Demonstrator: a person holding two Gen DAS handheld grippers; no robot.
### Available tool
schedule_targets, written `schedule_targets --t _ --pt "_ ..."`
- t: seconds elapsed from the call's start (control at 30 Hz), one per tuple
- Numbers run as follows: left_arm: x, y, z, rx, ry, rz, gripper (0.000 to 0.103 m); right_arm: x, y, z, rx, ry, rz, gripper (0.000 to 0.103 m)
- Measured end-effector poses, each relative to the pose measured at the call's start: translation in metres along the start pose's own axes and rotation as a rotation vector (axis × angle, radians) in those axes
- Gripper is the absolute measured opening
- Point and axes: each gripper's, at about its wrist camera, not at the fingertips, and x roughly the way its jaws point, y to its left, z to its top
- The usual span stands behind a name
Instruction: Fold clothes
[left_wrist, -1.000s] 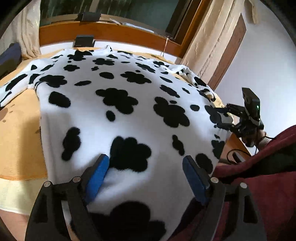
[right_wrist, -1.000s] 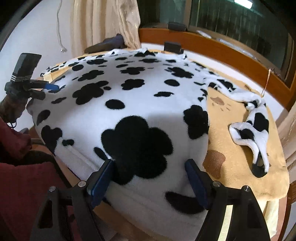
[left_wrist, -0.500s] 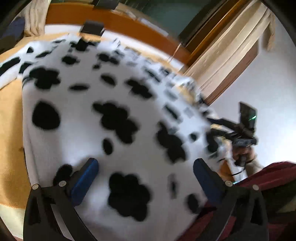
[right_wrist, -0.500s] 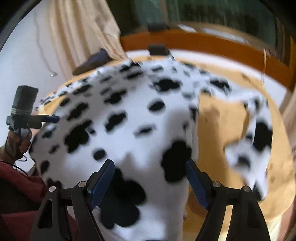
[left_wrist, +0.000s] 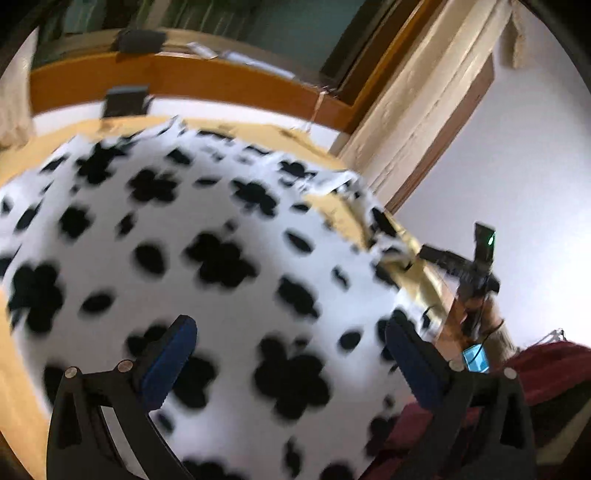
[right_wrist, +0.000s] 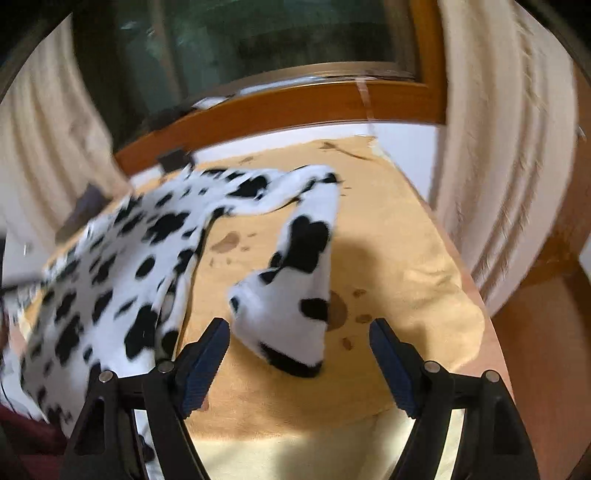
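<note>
A white fleece garment with black paw-shaped spots (left_wrist: 229, 258) lies spread flat on a tan bed cover (right_wrist: 399, 236). My left gripper (left_wrist: 291, 354) is open and empty above the garment's body. My right gripper (right_wrist: 299, 354) is open and empty, hovering just short of the end of the garment's right sleeve (right_wrist: 295, 280), which lies on the cover apart from the body (right_wrist: 110, 266). The right gripper also shows in the left wrist view (left_wrist: 461, 266), off the garment's right edge. Both views are blurred by motion.
A wooden headboard ledge (left_wrist: 207, 81) runs along the far side with small dark items (left_wrist: 127, 99) on it. Cream curtains (right_wrist: 498, 166) hang at the right, more curtains (right_wrist: 44, 140) at the left. My dark red clothing (left_wrist: 517, 391) is at the near edge.
Both grippers have lifted off the garment's hem. The right gripper has swung right, from over the body to the sleeve end. The left view has tilted and shifted right.
</note>
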Motion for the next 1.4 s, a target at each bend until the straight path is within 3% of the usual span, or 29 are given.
schedule_targets --t 0.1,0.17,0.23,0.33,0.47,0.6,0.67,0.9,1.13,1.27,1.4 --pt "0.024 -0.025 0.023 0.065 0.016 0.01 0.103 0.014 0.028 -0.003 -0.223 0.029 -0.088 0.075" --pt "0.04 -0.043 0.035 0.108 0.03 0.01 0.103 0.027 0.034 -0.003 -0.282 0.062 -0.113 0.066" --pt "0.053 -0.059 0.044 0.142 0.042 0.003 0.103 0.039 0.028 -0.001 -0.272 0.092 -0.126 0.033" --pt "0.067 -0.075 0.054 0.176 0.054 -0.012 0.103 0.045 0.008 0.003 -0.204 0.1 -0.136 0.017" --pt "0.082 -0.087 0.064 0.195 0.067 -0.021 0.103 0.02 -0.012 0.01 -0.172 0.032 -0.21 0.014" --pt "0.098 -0.081 0.072 0.154 0.073 -0.015 0.103 -0.028 -0.017 0.031 -0.225 -0.175 -0.471 0.013" --pt "0.104 -0.072 0.076 0.11 0.081 -0.011 0.103 -0.038 -0.023 0.041 -0.23 -0.215 -0.518 0.013" --pt "0.097 -0.021 0.077 -0.056 0.061 0.024 0.103 -0.005 -0.05 0.07 -0.129 -0.188 -0.471 0.013" --pt "0.06 0.052 0.059 -0.309 -0.013 0.025 0.103 -0.013 -0.042 0.155 -0.041 -0.324 -0.404 0.013" --pt "0.036 0.091 0.037 -0.447 -0.06 0.014 0.103 -0.008 -0.004 0.216 -0.075 -0.407 -0.386 0.013" --pt "0.017 0.119 0.016 -0.53 -0.078 0.03 0.103 0.004 0.062 0.262 -0.156 -0.46 -0.33 0.013"
